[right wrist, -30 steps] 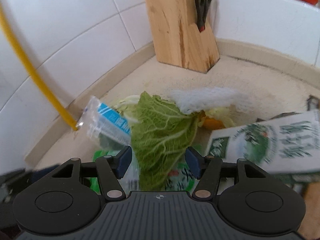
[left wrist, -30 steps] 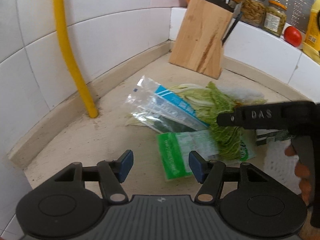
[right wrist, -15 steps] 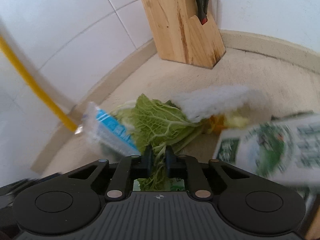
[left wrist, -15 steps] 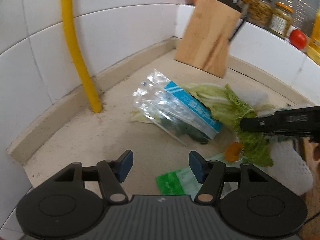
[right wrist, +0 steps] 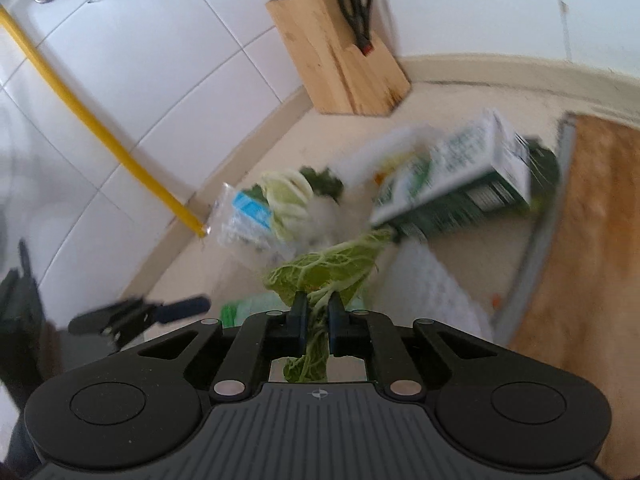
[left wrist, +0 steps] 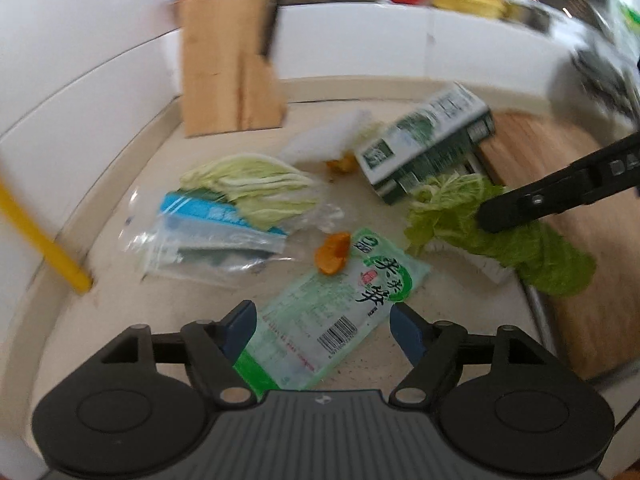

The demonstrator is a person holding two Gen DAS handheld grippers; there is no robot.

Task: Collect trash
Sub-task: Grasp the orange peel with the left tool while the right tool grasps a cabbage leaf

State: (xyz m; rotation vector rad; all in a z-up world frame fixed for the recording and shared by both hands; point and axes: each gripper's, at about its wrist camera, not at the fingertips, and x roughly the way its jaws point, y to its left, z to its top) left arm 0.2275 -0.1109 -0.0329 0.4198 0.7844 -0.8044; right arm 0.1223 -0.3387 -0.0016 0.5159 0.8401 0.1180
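The right gripper (right wrist: 318, 310) is pinching a leaf (right wrist: 332, 266) to lift it away. The left gripper (left wrist: 320, 330) is opening its jaws over the green packet (left wrist: 340, 312), nothing gripped, likely to grab it next.

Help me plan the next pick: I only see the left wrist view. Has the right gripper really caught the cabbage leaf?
Observer: Yes. In the right wrist view, the right gripper is shut on the cabbage leaf, pinching its stalk.
Operator: Is it a deep bite?
Observer: A piece of the leaf pokes out behind the pads, toward the camera.
Operator: The knife block is blurred for me. Anything to avoid there?
Observer: Black-handled scissors stand in the knife block, handles up.
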